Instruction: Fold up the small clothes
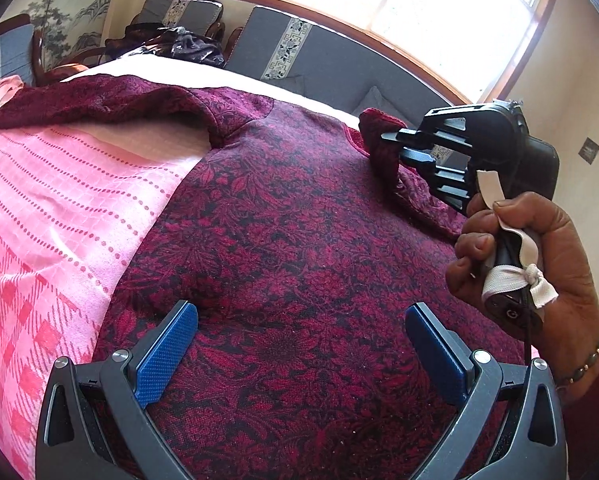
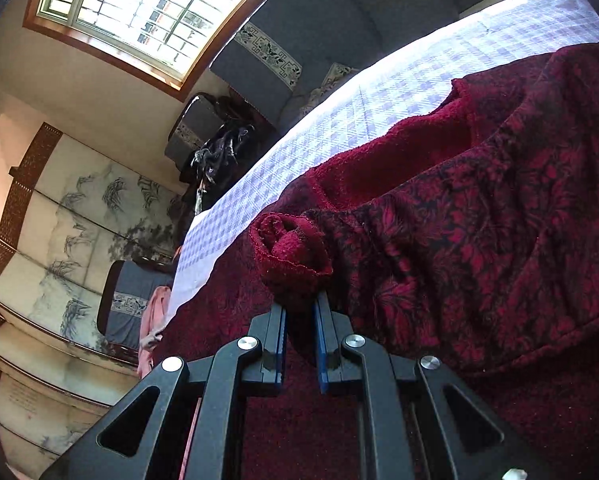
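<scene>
pink checked bedspread [image 1: 59, 216] | left gripper [image 1: 299, 344] fingers apart over sweater [image 1: 299, 220] | right gripper [image 2: 300, 320] pinches cuff [image 2: 291, 256]

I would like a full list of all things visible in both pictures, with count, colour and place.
sweater: one, dark red with black floral pattern, spread on the bed
sleeve cuff: one, plain red, pinched in the right tool
bed cover: one, pink checked, under the sweater
cushions: several, grey with patterned strips, behind the bed
window: one, wooden frame, above the cushions
painted screen: one, pale with ink trees, far wall
dark clothes: one heap, past the bed
left tool: open, above the sweater
right tool: shut on the cuff
right hand: holds the right tool, beaded bracelet
</scene>
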A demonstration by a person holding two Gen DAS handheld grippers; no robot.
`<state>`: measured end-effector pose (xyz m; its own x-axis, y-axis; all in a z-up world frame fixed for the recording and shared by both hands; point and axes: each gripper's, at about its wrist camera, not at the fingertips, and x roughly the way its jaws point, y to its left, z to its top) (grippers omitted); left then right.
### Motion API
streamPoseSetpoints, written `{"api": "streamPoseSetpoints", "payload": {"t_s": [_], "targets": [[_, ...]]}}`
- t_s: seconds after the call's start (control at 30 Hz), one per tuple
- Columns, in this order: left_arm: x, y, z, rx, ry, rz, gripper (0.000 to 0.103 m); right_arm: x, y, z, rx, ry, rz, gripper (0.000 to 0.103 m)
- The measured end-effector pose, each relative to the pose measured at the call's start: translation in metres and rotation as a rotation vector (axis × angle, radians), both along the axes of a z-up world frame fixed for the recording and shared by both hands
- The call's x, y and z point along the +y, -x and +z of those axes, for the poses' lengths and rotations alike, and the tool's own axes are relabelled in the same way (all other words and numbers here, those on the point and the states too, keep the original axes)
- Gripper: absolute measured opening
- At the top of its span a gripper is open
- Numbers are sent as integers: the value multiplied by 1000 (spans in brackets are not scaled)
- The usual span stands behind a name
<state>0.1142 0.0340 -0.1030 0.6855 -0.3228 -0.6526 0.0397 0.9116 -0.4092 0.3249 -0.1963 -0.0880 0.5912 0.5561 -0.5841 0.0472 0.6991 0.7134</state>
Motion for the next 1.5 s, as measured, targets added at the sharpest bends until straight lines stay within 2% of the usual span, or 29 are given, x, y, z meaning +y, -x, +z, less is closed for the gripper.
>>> {"api": "streamPoseSetpoints", "payload": {"t_s": [0.27,0.37,0.5,0.6,0.67,0.73,0.8,0.83,0.93,1.0,1.1,1.13,1.17,1.23,1.33,1.4,1.5], "targets": [[0,1,0,-4,14,6,103,36,-20,-10,28,1,56,13],[0,2,1,-4,13,6,103,42,-22,-19,38,-18,89,19],[0,3,1,-3,12,8,103,45,-26,-23,15,-96,155,50],[2,3,2,-8,33,3,103,37,-12,-14,-37,-159,187,51],[10,5,5,-34,92,-18,103,29,3,-6,-68,-170,191,53],[27,11,15,-82,192,-6,103,21,22,1,-78,-156,207,53],[50,15,30,-130,251,26,103,14,46,6,-88,-97,218,53],[61,12,39,-133,249,39,103,12,57,9,-96,-46,230,53],[102,-10,56,-109,179,95,103,9,88,12,-114,115,257,57],[136,-31,58,-79,171,121,103,4,102,6,-108,146,268,59],[188,-67,48,13,152,162,101,0,110,-6,-88,155,266,60],[206,-76,41,51,181,178,97,-2,110,-10,-79,147,262,60],[225,-83,33,81,226,201,82,-3,110,-15,-67,134,259,60],[262,-93,15,146,308,269,67,-7,110,-22,-51,124,249,60],[300,-106,-8,240,370,343,65,-8,110,-23,-60,123,245,60],[314,-111,-15,232,441,340,64,-8,111,-26,-60,122,247,60],[333,-122,-19,234,504,368,64,-9,114,-27,-67,120,241,60]]}}
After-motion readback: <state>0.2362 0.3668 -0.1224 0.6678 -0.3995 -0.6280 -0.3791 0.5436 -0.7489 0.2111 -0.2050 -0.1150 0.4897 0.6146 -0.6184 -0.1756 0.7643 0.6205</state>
